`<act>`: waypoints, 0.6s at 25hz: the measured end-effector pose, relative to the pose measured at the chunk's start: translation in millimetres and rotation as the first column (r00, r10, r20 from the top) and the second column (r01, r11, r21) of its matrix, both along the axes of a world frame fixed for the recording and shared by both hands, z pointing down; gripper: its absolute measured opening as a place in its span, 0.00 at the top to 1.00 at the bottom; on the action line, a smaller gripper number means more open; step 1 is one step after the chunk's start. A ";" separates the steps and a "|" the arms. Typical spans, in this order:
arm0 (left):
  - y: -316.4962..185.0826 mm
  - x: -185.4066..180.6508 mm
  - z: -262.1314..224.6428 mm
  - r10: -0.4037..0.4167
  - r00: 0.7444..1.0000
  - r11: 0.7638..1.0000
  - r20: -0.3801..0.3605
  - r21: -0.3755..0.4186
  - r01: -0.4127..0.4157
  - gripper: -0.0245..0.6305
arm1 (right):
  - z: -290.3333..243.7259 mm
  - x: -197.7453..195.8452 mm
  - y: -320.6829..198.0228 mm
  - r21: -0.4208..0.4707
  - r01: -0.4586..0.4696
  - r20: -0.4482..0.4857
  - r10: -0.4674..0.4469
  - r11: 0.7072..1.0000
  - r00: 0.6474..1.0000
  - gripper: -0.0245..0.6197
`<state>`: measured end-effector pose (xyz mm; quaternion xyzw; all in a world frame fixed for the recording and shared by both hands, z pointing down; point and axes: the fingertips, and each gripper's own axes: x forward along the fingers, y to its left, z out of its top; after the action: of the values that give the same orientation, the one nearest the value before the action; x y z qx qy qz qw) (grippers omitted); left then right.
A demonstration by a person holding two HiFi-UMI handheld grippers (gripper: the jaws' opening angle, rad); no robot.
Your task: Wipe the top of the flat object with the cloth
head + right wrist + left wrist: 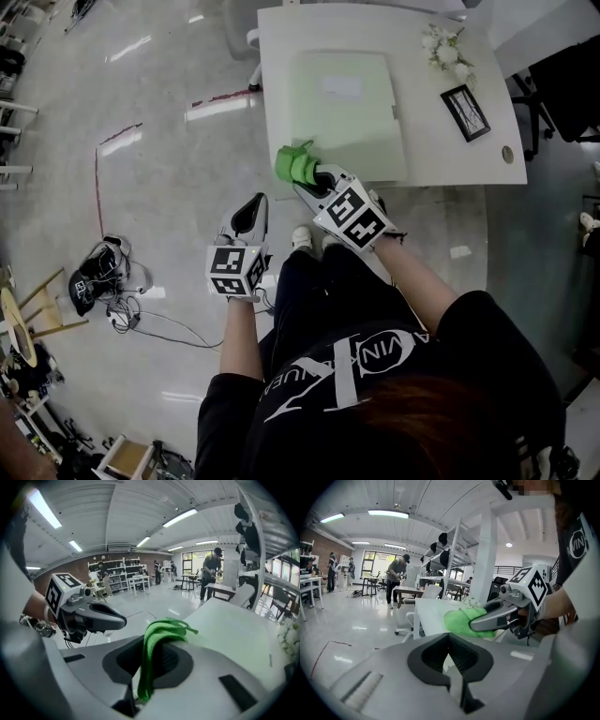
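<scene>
A pale green flat folder (352, 108) lies on the white table (281, 56). My right gripper (314, 173) is shut on a bright green cloth (297, 163), held at the table's near edge just short of the folder's near left corner. In the right gripper view the cloth (157, 651) hangs folded between the closed jaws, with the folder (234, 634) beyond. My left gripper (251, 214) is shut and empty, out over the floor to the left of the table; its view shows the cloth (464, 620) in the right gripper (474, 624).
On the table's right side stand a small bunch of white flowers (445, 47) and a black framed picture (466, 112). A tangle of cables (108, 281) lies on the floor at left. A person (396, 581) stands at distant tables.
</scene>
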<state>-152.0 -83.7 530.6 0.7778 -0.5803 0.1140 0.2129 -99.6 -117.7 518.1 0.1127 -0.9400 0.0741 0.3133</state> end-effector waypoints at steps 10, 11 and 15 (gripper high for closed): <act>-14.7 6.2 -0.5 0.044 0.999 0.999 0.003 -0.004 -0.044 0.95 | 7.9 45.4 -15.0 -0.046 -0.129 -0.012 0.129 0.991 0.992 0.89; -17.3 8.7 -1.1 0.052 0.999 0.999 0.003 -0.003 -0.052 0.95 | 8.0 52.7 -16.9 -0.051 -0.150 -0.010 0.149 0.987 0.989 0.89; -26.3 21.2 -4.4 0.093 0.996 0.996 0.007 0.003 -0.094 0.95 | 7.9 83.2 -25.3 -0.081 -0.237 0.001 0.238 0.968 0.971 0.89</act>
<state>-130.8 -109.9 526.2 0.8041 -0.5442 0.1254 0.2039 -16.4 -143.0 525.9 0.2113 -0.9177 0.1494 0.3015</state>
